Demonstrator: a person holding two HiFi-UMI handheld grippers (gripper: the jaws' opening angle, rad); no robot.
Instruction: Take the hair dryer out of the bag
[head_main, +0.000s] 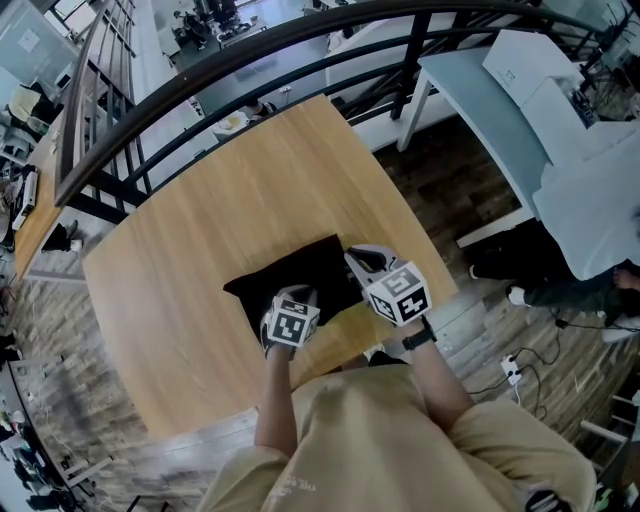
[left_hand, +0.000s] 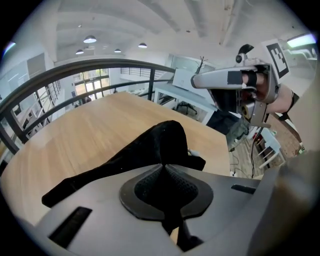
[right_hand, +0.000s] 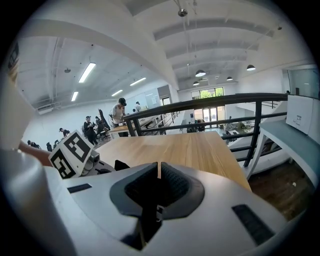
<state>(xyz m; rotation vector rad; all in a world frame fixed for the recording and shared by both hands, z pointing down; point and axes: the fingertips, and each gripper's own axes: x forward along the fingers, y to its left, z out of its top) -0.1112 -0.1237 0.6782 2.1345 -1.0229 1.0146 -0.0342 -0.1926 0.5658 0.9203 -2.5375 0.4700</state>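
The left gripper (left_hand: 162, 167) pinches a raised fold of the black bag (left_hand: 150, 145). The right gripper (right_hand: 158, 172), closed and empty, hangs at its right edge.

No readable text, labels or numbers anywhere.

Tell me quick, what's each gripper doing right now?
Left gripper: closed, pinching the black bag.
Right gripper: closed, nothing visible between its jaws.

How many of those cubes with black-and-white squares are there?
2. One cube sits on the left gripper, which pinches the black bag; the other cube is on the right gripper, at the bag's right. None seems hidden.
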